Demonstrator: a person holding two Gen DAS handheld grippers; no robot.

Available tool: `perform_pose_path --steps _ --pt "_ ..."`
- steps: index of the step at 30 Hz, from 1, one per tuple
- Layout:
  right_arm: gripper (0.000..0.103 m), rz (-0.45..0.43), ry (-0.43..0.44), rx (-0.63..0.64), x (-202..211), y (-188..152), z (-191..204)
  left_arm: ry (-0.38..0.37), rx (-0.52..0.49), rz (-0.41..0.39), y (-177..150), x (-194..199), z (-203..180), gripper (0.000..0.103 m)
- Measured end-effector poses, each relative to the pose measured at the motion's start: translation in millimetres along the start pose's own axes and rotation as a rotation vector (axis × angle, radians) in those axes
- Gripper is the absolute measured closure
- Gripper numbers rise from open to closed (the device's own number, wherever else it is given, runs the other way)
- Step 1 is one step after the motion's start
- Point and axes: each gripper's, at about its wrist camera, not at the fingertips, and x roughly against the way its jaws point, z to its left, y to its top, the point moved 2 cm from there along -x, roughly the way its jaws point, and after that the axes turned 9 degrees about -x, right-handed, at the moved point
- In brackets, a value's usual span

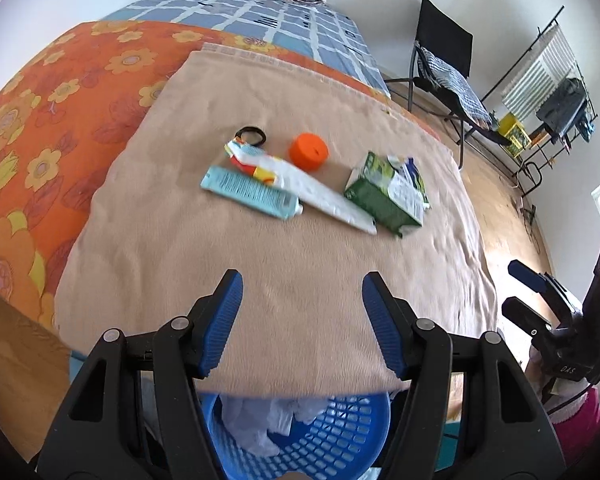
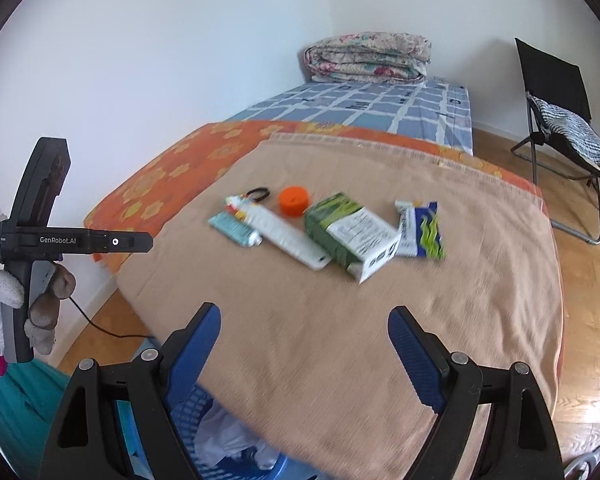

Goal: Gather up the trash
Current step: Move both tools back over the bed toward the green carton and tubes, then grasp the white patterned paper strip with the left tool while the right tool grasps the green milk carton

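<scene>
On the tan blanket (image 1: 284, 264) (image 2: 340, 320) lie a teal tube (image 1: 250, 192) (image 2: 236, 230), a white tube (image 1: 324, 196) (image 2: 290, 234), an orange cap (image 1: 309, 151) (image 2: 294, 200), a black hair tie (image 1: 251, 136) (image 2: 258, 193), a torn green carton (image 1: 388, 194) (image 2: 352, 232) and a blue-green wrapper (image 2: 422, 230). A blue mesh basket (image 1: 320, 436) (image 2: 196, 408) with white trash sits below the bed's near edge. My left gripper (image 1: 302, 320) is open and empty above the blanket's near edge. My right gripper (image 2: 304, 348) is open and empty, also short of the items.
An orange flowered sheet (image 1: 40, 132) and blue checked sheet (image 2: 360, 108) cover the bed, with a folded quilt (image 2: 368, 58) at its far end. A black folding chair (image 2: 560, 120) stands on the wooden floor to the right. A drying rack (image 1: 548, 92) stands far right.
</scene>
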Motion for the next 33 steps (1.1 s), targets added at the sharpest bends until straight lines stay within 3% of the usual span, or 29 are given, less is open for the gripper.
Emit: perform_pose_path --steps 8,15,21,26,31,33 --pt "0.015 0.023 -0.048 -0.008 -33 31 -30 -0.060 0.064 0.029 33 -43 -7 0.039" --pt "0.016 0.057 -0.025 0.028 -59 52 -34 -0.131 0.167 0.081 52 -89 -20 0.039" --pt "0.016 0.071 -0.056 0.100 -77 56 -34 -0.101 0.227 0.090 63 -118 -19 0.039" --pt "0.016 0.092 -0.059 0.073 -90 58 -48 -0.089 0.288 0.134 60 -146 -11 0.039" --pt "0.016 0.100 -0.056 0.051 -100 61 -56 -0.055 0.306 0.123 65 -160 -6 0.041" --pt "0.016 0.104 -0.049 0.051 -103 62 -55 -0.045 0.309 0.119 68 -166 -3 0.047"
